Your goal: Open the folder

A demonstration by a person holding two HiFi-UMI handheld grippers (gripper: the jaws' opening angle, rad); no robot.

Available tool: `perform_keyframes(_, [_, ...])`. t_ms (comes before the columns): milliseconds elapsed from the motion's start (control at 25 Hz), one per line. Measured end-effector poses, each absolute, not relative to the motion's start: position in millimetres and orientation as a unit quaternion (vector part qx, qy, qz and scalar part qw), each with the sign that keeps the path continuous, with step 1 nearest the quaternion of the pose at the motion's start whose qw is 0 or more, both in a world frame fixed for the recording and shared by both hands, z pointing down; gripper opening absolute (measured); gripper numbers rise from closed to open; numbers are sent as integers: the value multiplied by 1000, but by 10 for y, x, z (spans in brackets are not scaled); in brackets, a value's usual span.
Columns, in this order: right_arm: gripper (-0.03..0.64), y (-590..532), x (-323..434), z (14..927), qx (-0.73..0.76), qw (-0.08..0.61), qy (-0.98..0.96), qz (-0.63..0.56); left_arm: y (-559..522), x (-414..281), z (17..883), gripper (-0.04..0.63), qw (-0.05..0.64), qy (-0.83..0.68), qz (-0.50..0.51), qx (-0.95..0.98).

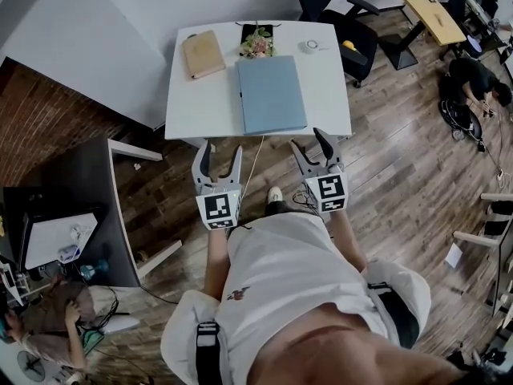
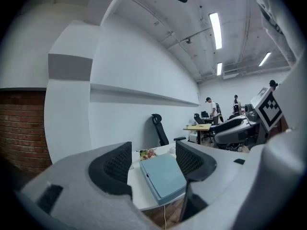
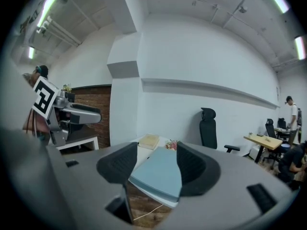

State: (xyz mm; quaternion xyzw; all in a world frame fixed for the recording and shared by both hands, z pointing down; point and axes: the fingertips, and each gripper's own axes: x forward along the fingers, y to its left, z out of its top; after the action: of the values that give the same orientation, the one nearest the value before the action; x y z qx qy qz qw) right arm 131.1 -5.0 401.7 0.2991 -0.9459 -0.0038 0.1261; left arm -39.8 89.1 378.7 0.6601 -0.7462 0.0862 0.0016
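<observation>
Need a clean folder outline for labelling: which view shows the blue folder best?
Head view: the blue folder lies closed on the white table, seen from above with all four edges clear. Left gripper view shows it small and foreshortened between the open jaws. In the right gripper view the jaws cover its sides.

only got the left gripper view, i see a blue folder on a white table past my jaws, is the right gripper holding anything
Observer: No, the right gripper is open and empty; the blue folder only shows past its jaws.
Operator: are both over the table yet
Observer: No. In the head view the left gripper and the right one are both short of the table's near edge.
Operator: anything hidden behind my left jaw
Observer: A tan book lies at the table's far left corner, apart from the folder.
</observation>
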Motion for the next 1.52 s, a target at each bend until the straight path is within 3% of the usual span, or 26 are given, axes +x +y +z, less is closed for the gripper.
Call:
perform_keyframes(720, [259, -615, 1085, 4132, 276, 136, -951, -2, 468, -558, 3867, 291, 15, -758, 96, 645])
perform_keyframes(1520, [259, -1127, 492, 4169, 308, 156, -939, -1, -221, -1262, 4008, 288, 25, -737, 81, 671])
